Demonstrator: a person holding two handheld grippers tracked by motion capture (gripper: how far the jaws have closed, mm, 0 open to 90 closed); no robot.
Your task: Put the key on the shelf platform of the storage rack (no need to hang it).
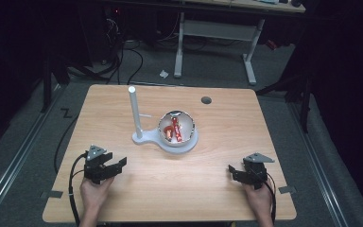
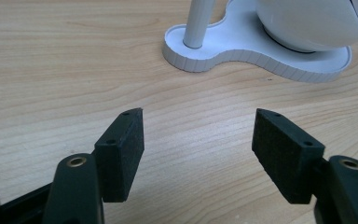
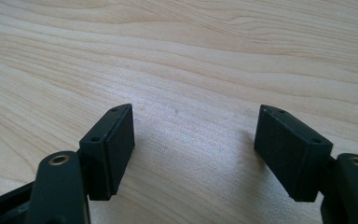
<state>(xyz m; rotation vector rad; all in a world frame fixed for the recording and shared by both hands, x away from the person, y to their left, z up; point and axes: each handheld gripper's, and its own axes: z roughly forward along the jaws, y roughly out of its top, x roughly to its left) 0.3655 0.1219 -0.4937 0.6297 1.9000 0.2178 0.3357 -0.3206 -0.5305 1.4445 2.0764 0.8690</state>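
One white bowl (image 1: 177,126) holding red items (image 1: 175,129).

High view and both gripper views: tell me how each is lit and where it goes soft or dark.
High view: the table is evenly lit, its surroundings fall to near black, and the bowl looks small and soft. Left gripper view: bright, sharp wood grain, with the white stand pale and slightly washed out. Right gripper view: bright, with soft shadows beside the fingers.

on the table (image 1: 217,189) a bowl (image 1: 189,125) sits mid-table on a base (image 1: 187,144), a post (image 1: 134,111) standing on that base at its left. small things (image 1: 174,128) lie in the bowl (can't tell what). left gripper (image 1: 115,166) near-left, right gripper (image 1: 232,171) near-right, well apart.
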